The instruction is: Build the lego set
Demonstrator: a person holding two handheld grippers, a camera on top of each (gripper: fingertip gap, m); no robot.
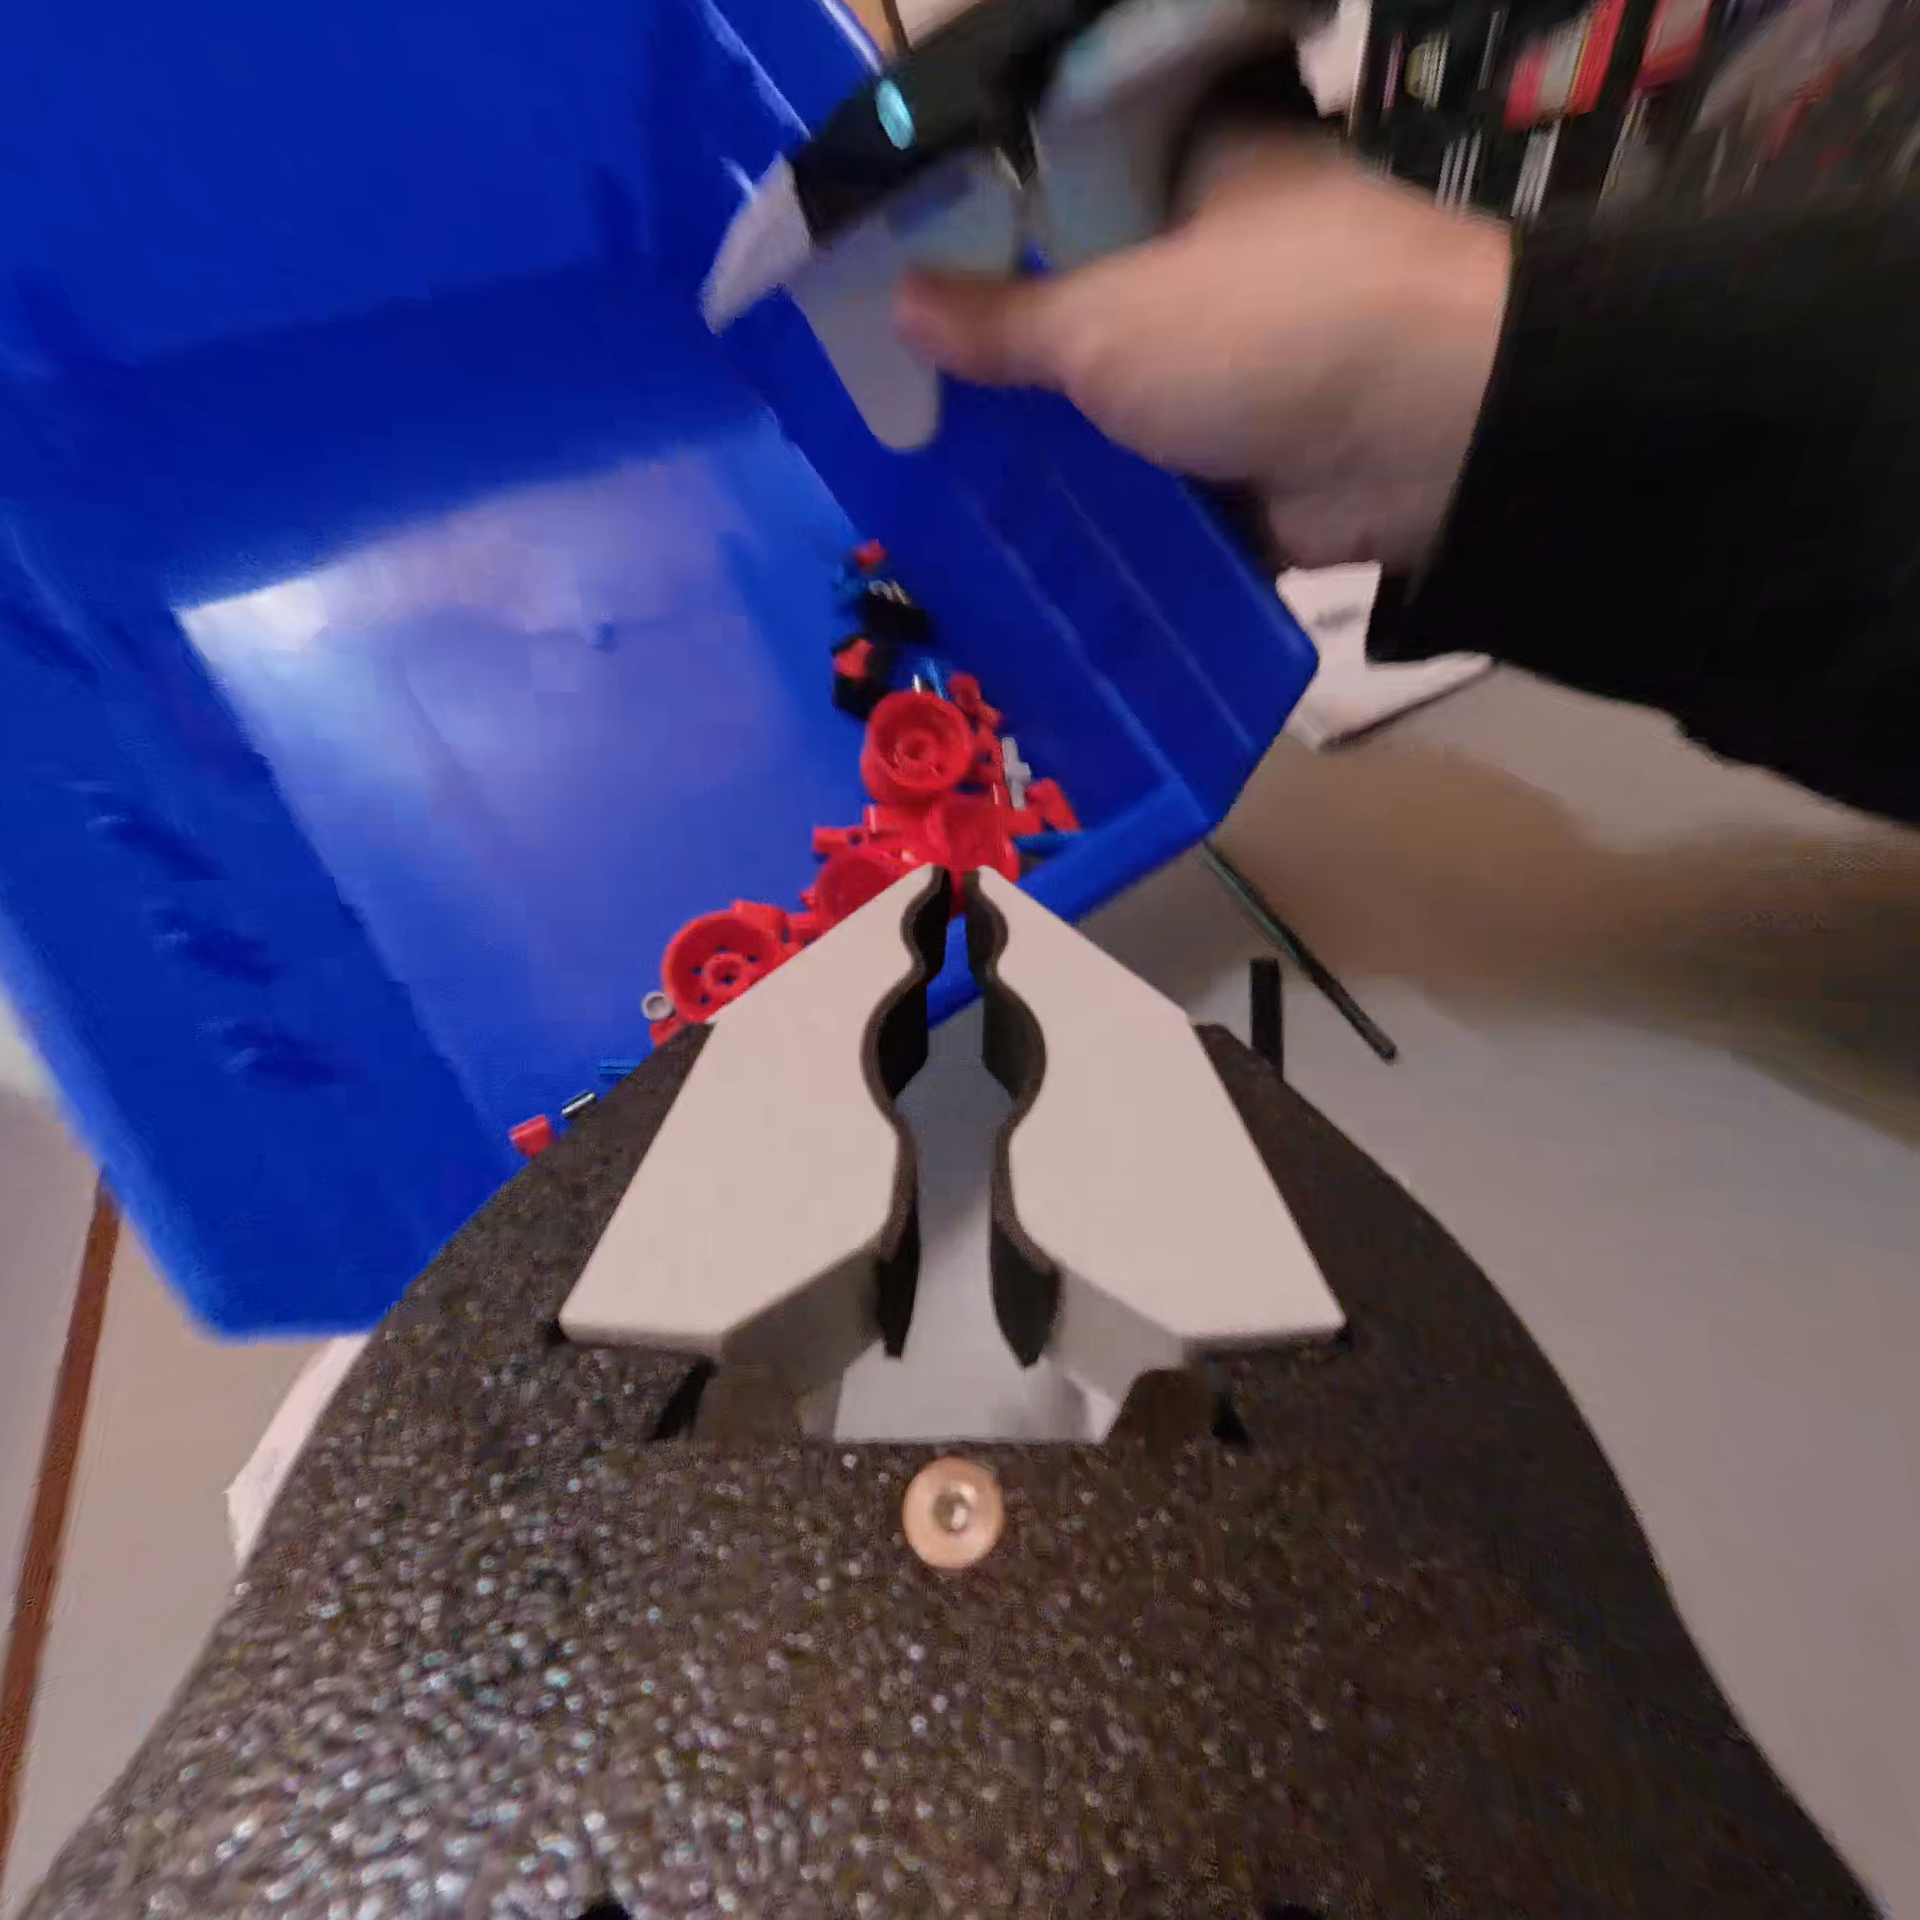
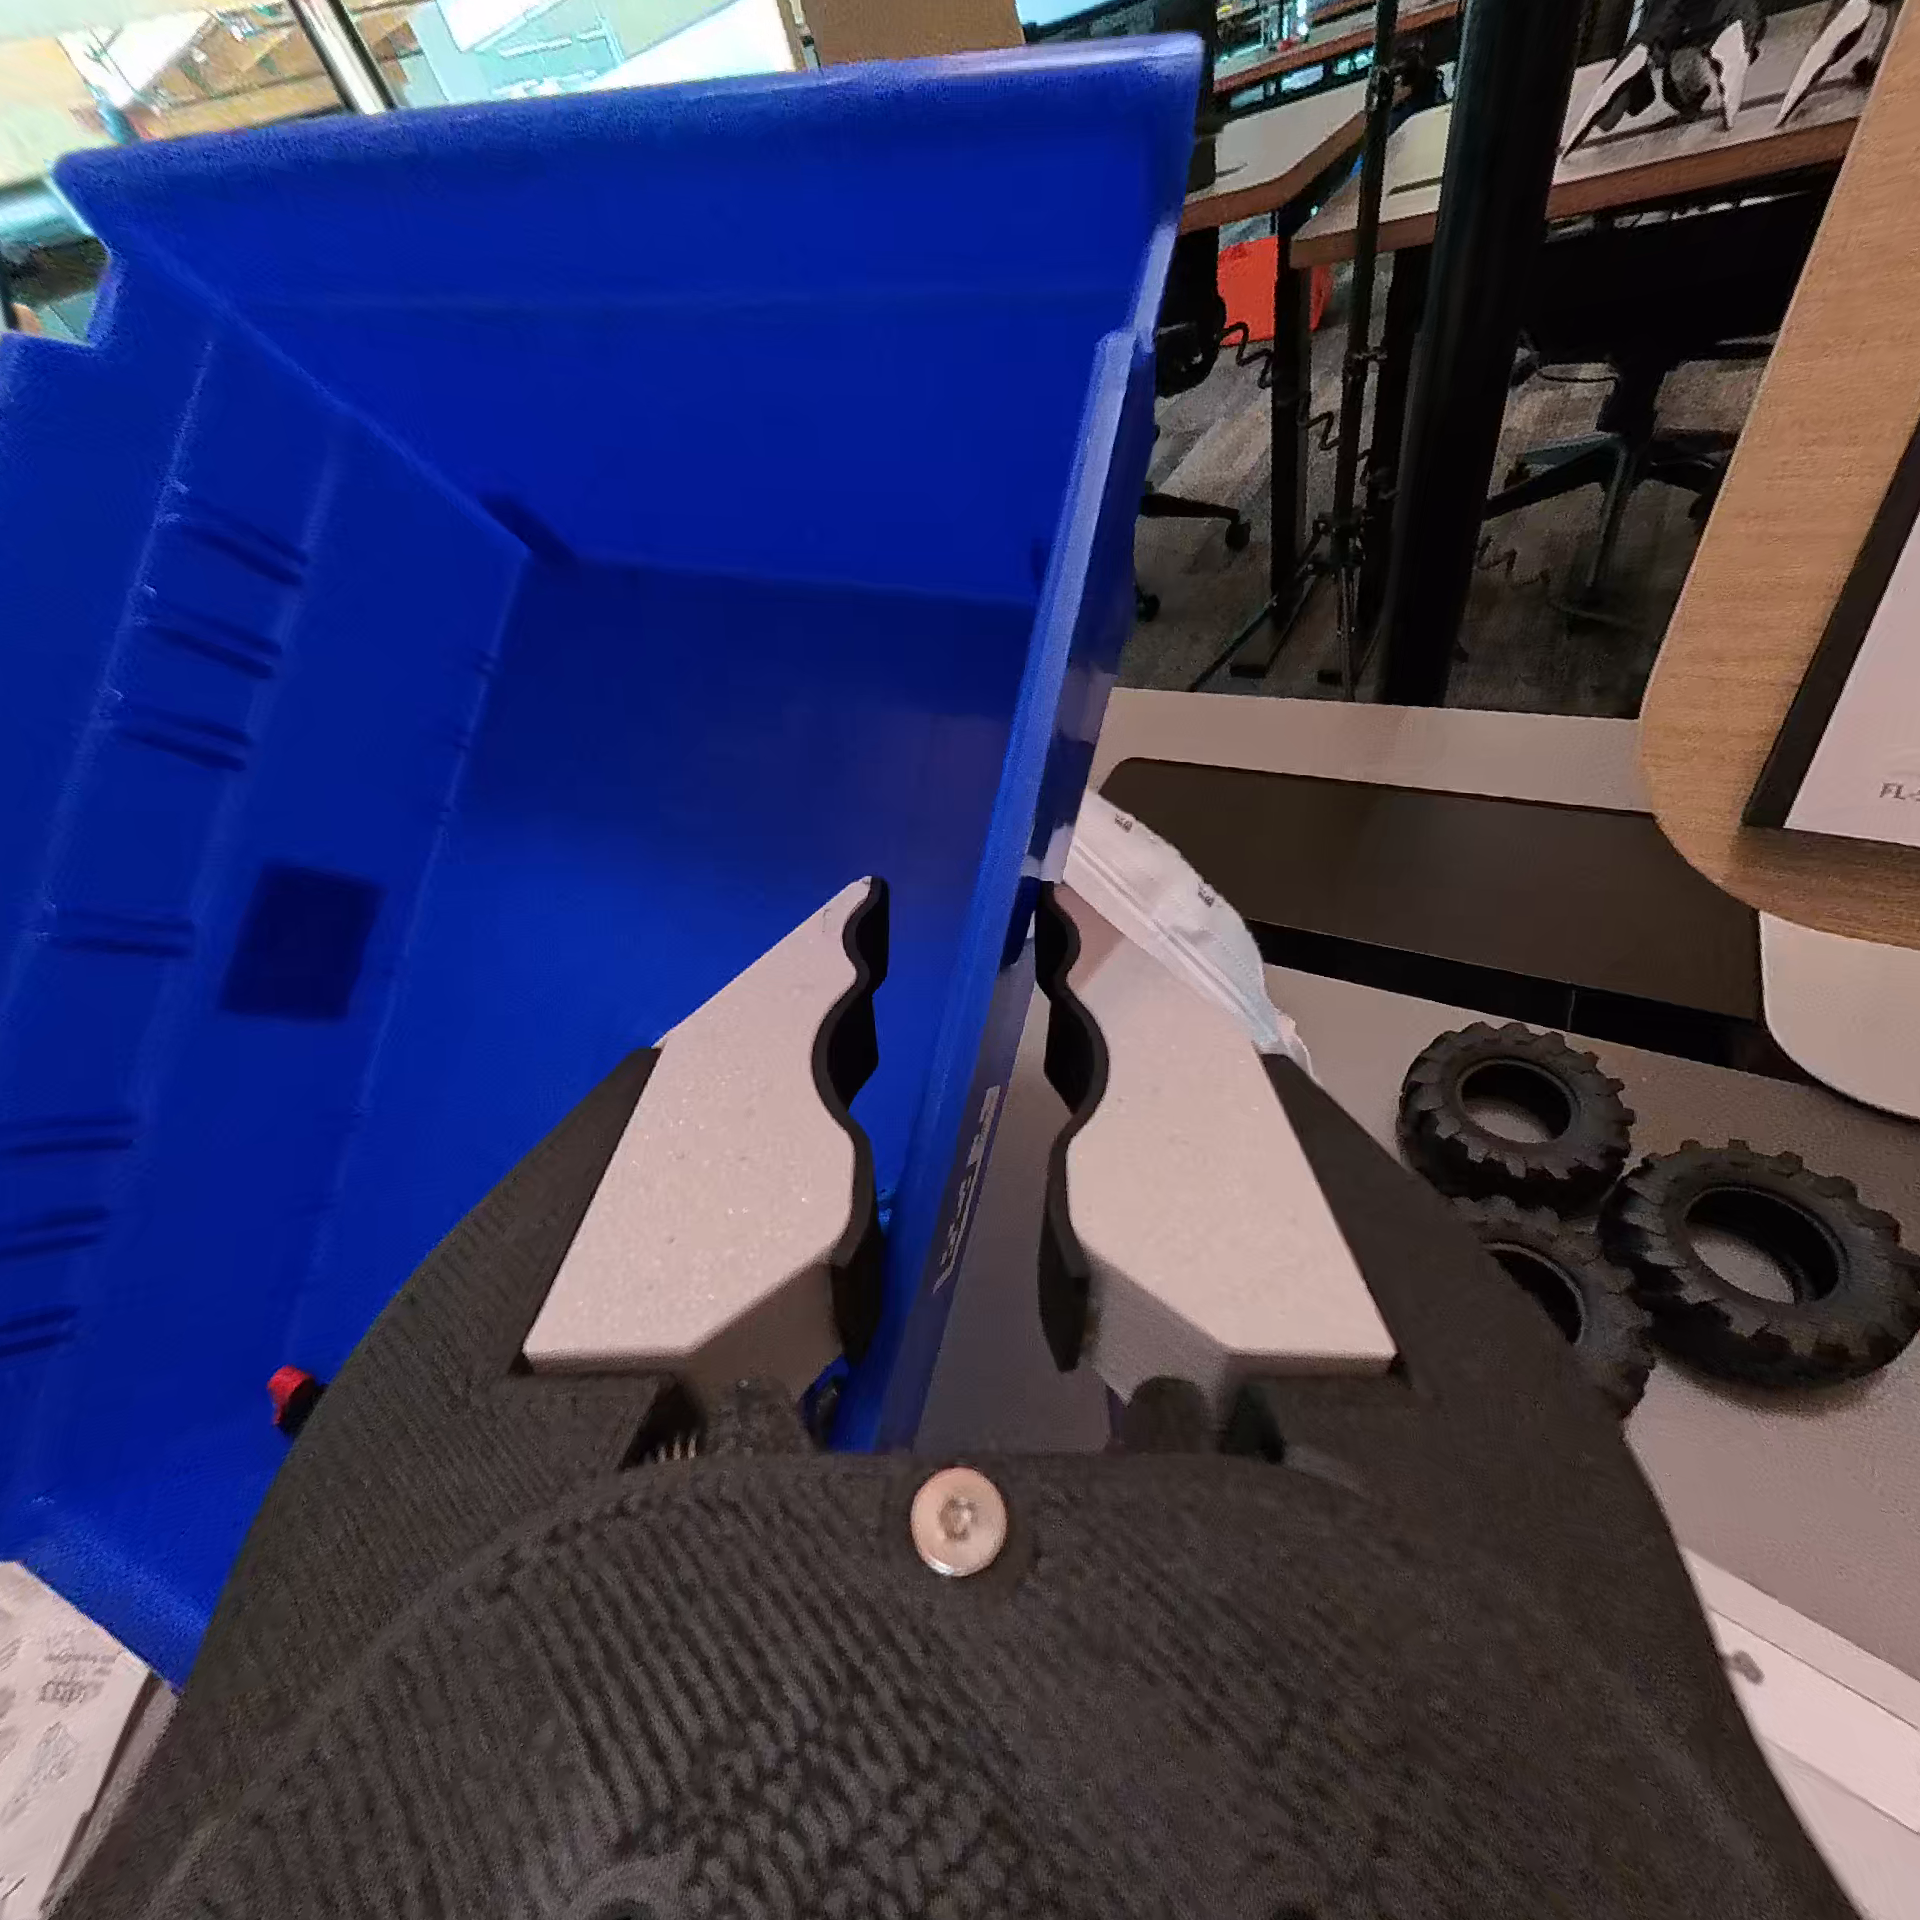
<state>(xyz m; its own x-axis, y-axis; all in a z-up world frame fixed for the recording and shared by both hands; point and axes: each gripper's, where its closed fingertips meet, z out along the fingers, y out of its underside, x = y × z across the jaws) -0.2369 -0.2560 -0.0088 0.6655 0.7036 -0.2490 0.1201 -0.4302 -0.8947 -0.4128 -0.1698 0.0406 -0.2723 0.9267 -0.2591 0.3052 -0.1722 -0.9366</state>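
- One blue bin (image 2: 623,520), rigid moulded plastic, tilted steeply above the tabletop (image 1: 1558,1299); judged stiff and light, smooth-walled and so liable to slip, best taken by a side wall or rim.
- Several loose lego parts (image 1: 914,790) inside the bin, gathered in its lowest corner: red wheel hubs, small red, black and blue pieces. Judged light, hard and ready to slide or scatter if the bin tips further.
- Three black rubber tyres (image 2: 1745,1257) on the tabletop, beside the bin; judged soft and grippy, easy to pinch across the tread.
- Right gripper (image 2: 961,1039): jaws partly closed, astride the bin's thin side wall, one finger inside and one outside. The inner pad sits against the wall; a sliver of gap shows at the outer one, so the grip seems to be on the bin.
- Left gripper (image 1: 956,904): jaws almost shut, a narrow slit between them, holding nothing; tips sit just before the bin's low corner, near the red hubs.
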